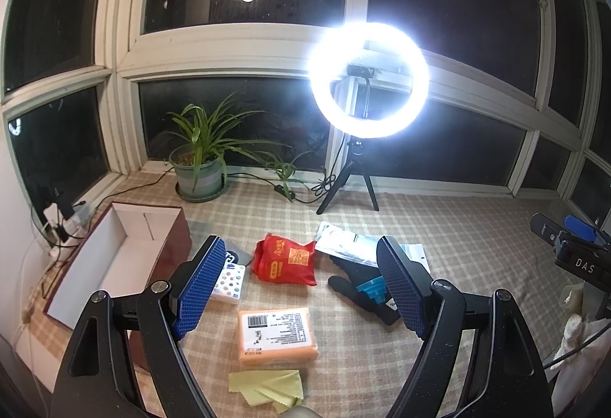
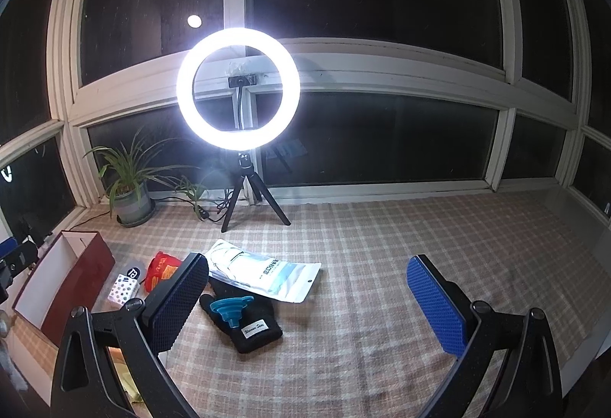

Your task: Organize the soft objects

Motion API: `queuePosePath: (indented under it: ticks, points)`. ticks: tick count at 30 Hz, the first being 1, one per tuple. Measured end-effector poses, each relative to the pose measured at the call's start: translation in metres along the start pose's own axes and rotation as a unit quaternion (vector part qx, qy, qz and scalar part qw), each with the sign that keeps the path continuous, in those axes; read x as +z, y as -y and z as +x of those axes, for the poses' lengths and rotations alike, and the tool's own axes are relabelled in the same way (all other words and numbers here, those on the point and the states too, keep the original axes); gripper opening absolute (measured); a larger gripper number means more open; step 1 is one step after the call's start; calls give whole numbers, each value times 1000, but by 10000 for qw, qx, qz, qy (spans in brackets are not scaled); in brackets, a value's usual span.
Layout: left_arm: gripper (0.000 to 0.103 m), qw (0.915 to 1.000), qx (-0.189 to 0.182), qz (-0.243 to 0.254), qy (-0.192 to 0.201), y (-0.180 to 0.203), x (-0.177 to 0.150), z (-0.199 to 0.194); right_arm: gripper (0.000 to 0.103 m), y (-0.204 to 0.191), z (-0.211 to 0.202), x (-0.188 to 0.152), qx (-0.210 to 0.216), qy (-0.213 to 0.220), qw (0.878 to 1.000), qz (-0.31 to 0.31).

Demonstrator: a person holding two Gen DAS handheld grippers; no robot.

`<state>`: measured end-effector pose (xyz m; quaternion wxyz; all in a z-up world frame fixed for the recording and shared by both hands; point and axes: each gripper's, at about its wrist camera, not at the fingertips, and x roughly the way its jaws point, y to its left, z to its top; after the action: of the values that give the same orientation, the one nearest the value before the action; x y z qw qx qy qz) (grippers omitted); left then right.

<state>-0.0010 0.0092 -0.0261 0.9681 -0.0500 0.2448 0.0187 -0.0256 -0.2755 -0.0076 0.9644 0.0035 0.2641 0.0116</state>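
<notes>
My left gripper (image 1: 301,288) hangs open above a checked cloth with nothing between its blue pads. Under it lie a red bag (image 1: 284,261), an orange wrapped pack (image 1: 277,336) and a yellow cloth (image 1: 267,389). A dotted tissue pack (image 1: 229,282) shows behind the left finger. A black glove (image 1: 351,288) with a blue funnel (image 1: 372,288) on it lies by the right finger. My right gripper (image 2: 307,303) is open too, empty, with the glove (image 2: 248,326), funnel (image 2: 229,309) and a clear pouch (image 2: 263,272) near its left finger. A dark red box (image 1: 168,246) stands open at the left.
A lit ring light on a tripod (image 1: 368,80) and a potted plant (image 1: 200,166) stand at the back by the windows. Cables and a power strip (image 1: 61,227) lie at the far left. The right half of the cloth (image 2: 420,234) is bare.
</notes>
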Motion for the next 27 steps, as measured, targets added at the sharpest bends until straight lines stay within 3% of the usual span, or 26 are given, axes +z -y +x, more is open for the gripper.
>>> queuePosePath:
  ticks: [10, 17, 27]
  points:
    - [81, 9998, 85, -120, -158, -14, -4, 6, 103, -4, 12, -3, 74, -165, 9998, -32]
    - [81, 9980, 386, -364, -352, -44, -13, 10, 103, -2, 27, -11, 228, -363, 9991, -7]
    - [81, 9930, 548, -774, -704, -82, -31, 23, 103, -17, 60, -25, 815, -891, 9927, -22]
